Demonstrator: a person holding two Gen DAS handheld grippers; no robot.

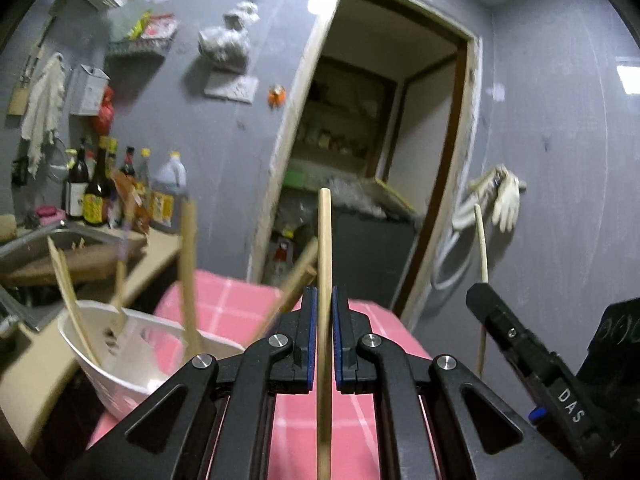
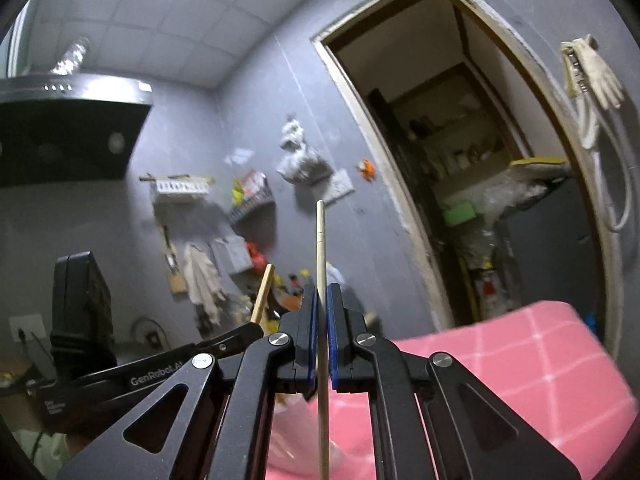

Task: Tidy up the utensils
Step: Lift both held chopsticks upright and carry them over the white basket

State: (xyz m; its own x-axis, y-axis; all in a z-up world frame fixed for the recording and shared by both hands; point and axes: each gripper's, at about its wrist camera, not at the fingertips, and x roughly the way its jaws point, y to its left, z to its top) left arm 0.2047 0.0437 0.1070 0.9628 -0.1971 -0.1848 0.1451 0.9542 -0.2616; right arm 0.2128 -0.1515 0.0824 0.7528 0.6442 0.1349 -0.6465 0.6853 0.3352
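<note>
My left gripper (image 1: 324, 298) is shut on a wooden chopstick (image 1: 324, 248) that stands upright above the pink checked table (image 1: 224, 304). A white bowl (image 1: 132, 360) at the lower left holds several wooden utensils (image 1: 188, 276) leaning outward. My right gripper (image 2: 322, 296) is shut on a pale chopstick (image 2: 321, 248), also upright. The right gripper shows in the left wrist view (image 1: 520, 344) with its chopstick (image 1: 482, 248). The left gripper shows in the right wrist view (image 2: 168, 368) with its chopstick (image 2: 262, 296).
A sink (image 1: 44, 244) and several sauce bottles (image 1: 96, 188) stand at the left on a counter. An open doorway (image 1: 372, 140) lies behind the table. A range hood (image 2: 68, 128) hangs at the left. Gloves (image 1: 504, 196) hang on the right wall.
</note>
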